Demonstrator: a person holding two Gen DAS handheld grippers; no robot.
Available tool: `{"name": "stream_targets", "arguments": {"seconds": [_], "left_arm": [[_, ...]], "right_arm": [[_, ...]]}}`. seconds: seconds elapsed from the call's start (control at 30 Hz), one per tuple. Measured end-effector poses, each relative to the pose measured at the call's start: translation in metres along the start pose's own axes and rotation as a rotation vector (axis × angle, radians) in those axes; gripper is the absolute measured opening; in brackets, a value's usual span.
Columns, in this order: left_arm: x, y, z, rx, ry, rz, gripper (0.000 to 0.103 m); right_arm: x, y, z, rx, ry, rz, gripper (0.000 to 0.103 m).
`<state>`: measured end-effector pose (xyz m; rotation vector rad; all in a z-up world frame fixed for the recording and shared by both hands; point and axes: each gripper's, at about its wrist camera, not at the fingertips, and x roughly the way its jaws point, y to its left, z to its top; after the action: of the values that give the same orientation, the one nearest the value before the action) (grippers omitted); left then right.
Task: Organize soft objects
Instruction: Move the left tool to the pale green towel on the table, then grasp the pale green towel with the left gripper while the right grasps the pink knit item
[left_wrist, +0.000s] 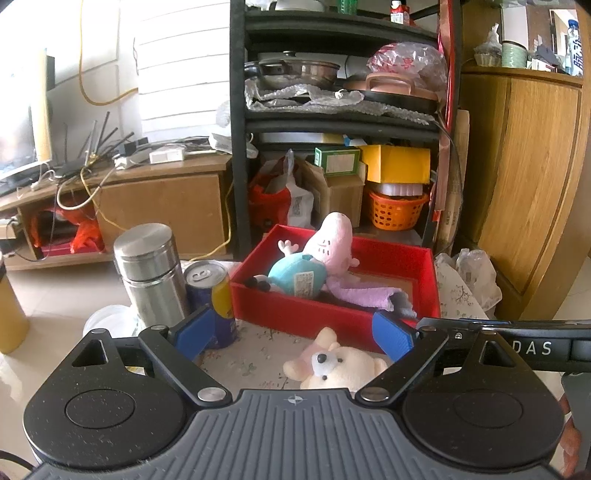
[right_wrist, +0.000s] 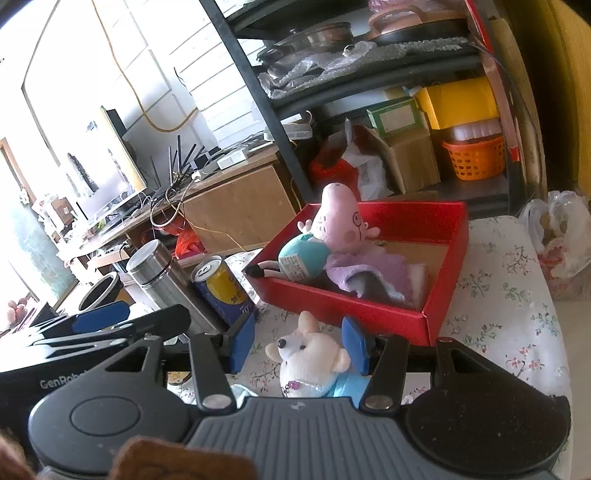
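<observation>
A red box (left_wrist: 295, 312) (right_wrist: 448, 229) stands on the floral tablecloth and holds a pink pig plush (left_wrist: 325, 245) (right_wrist: 332, 221) and a purple cloth (left_wrist: 364, 293) (right_wrist: 373, 271). A cream mouse plush (left_wrist: 338, 365) (right_wrist: 310, 352) lies on the cloth in front of the box. My left gripper (left_wrist: 295, 334) is open above and just behind the mouse. My right gripper (right_wrist: 299, 343) is open, its blue pads (right_wrist: 243, 341) on either side of the mouse's head, not pressing it.
A steel flask (left_wrist: 153, 273) (right_wrist: 162, 273) and a blue-yellow can (left_wrist: 214, 291) (right_wrist: 221, 288) stand left of the box. A black shelf rack (left_wrist: 343, 122) with pots, boxes and an orange basket stands behind. A plastic bag (right_wrist: 557, 236) sits at the table's right edge.
</observation>
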<state>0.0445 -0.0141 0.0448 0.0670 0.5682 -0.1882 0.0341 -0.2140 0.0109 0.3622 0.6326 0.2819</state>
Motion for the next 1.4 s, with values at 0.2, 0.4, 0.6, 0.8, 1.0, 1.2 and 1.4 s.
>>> {"name": "stream_targets", "arguments": {"seconds": [0.2, 0.4, 0.6, 0.8, 1.0, 1.2, 1.4], "left_arm": [[-0.007, 0.002, -0.008, -0.004, 0.007, 0.001, 0.090], [-0.014, 0.001, -0.017, 0.003, 0.020, 0.004, 0.090], [-0.015, 0.002, -0.030, 0.010, 0.054, 0.014, 0.091], [-0.009, 0.017, -0.046, -0.020, 0.133, 0.038, 0.091], [-0.001, 0.033, -0.065, -0.084, 0.227, 0.048, 0.091], [0.027, 0.022, -0.088, -0.024, 0.338, 0.070, 0.091], [0.062, 0.010, -0.106, -0.010, 0.430, 0.073, 0.085]], "right_arm": [[-0.005, -0.002, -0.007, 0.005, 0.014, -0.004, 0.024], [-0.012, -0.004, -0.015, 0.015, 0.017, -0.008, 0.024], [-0.017, -0.006, -0.022, 0.023, 0.031, -0.013, 0.024], [-0.022, -0.010, -0.029, 0.028, 0.050, -0.012, 0.024], [-0.025, -0.013, -0.032, 0.033, 0.063, 0.003, 0.024], [-0.025, -0.016, -0.036, 0.035, 0.081, -0.002, 0.025], [-0.023, -0.022, -0.037, 0.054, 0.091, -0.012, 0.025]]}}
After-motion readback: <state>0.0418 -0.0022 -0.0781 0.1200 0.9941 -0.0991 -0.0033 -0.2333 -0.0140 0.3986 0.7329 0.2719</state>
